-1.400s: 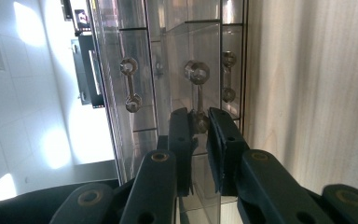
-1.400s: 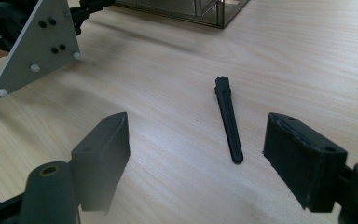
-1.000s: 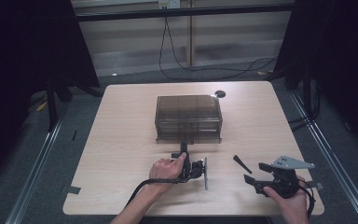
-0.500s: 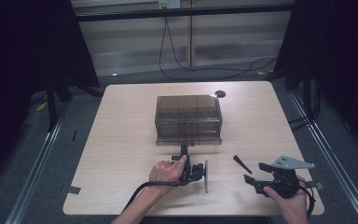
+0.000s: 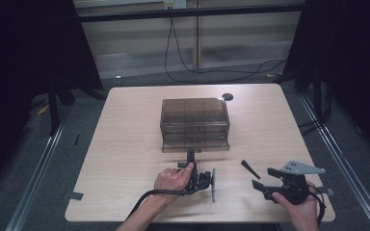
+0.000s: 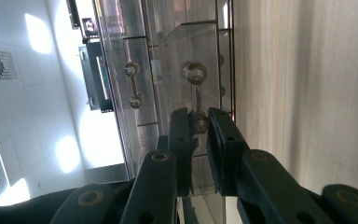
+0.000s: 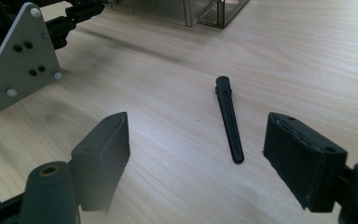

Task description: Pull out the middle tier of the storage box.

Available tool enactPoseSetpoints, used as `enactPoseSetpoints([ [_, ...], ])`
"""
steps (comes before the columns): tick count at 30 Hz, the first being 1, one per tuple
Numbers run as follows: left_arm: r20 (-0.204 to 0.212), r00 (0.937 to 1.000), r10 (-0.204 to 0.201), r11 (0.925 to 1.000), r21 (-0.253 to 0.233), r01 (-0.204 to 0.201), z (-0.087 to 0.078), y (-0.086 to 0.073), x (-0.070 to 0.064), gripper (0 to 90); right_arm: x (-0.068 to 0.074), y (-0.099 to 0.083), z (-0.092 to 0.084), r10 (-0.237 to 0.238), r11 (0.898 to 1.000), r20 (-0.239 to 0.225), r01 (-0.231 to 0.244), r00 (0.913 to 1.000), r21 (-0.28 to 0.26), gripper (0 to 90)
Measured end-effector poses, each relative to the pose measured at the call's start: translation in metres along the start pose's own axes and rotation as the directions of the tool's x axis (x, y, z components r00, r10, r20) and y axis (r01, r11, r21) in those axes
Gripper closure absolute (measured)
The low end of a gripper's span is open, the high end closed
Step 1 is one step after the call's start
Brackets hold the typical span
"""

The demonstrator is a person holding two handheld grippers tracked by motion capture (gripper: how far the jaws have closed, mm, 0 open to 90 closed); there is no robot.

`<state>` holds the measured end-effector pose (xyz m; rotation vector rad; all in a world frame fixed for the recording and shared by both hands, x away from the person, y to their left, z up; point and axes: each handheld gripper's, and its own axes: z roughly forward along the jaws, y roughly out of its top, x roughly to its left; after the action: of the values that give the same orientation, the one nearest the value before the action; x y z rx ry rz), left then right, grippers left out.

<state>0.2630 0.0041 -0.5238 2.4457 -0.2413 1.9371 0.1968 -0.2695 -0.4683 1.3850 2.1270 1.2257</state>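
Observation:
A smoky see-through drawer box stands mid-table, and its lowest drawer sticks out a little at the front. My left gripper reaches to that drawer front, turned on its side. In the left gripper view it is shut on the drawer's metal handle, with the pads pressing the handle's lower knob. A second handle shows on the drawer beside it. My right gripper rests near the front right edge, open and with nothing held. A black clip lies flat on the table just ahead of it.
The wooden table has bare surface left and right of the box. A small black disc lies at the far edge. In the right gripper view the left gripper's grey plate and a corner of the box are in sight.

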Motion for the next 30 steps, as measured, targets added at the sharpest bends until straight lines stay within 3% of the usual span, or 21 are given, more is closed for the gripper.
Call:
enactPoseSetpoints([
  [20, 0.008, 0.9998, 0.020, 0.9997, -0.017, -0.020, -0.009, 0.002, -0.005, 80.5, 0.000, 0.000, 0.000, 0.000, 1.000, 0.000, 0.000, 1.0000, -0.001, 22.4],
  [26, 0.012, 0.9999, 0.008, 0.9996, -0.026, -0.007, -0.011, 0.000, -0.006, 80.5, 0.000, 0.000, 0.000, 0.002, 1.000, 0.000, -0.002, 1.0000, -0.001, 22.4],
  [30, 0.010, 0.9997, 0.023, 0.9995, -0.021, -0.023, -0.013, 0.000, -0.005, 80.4, 0.000, 0.000, 0.000, 0.002, 1.000, 0.000, -0.002, 1.0000, -0.001, 22.4],
])
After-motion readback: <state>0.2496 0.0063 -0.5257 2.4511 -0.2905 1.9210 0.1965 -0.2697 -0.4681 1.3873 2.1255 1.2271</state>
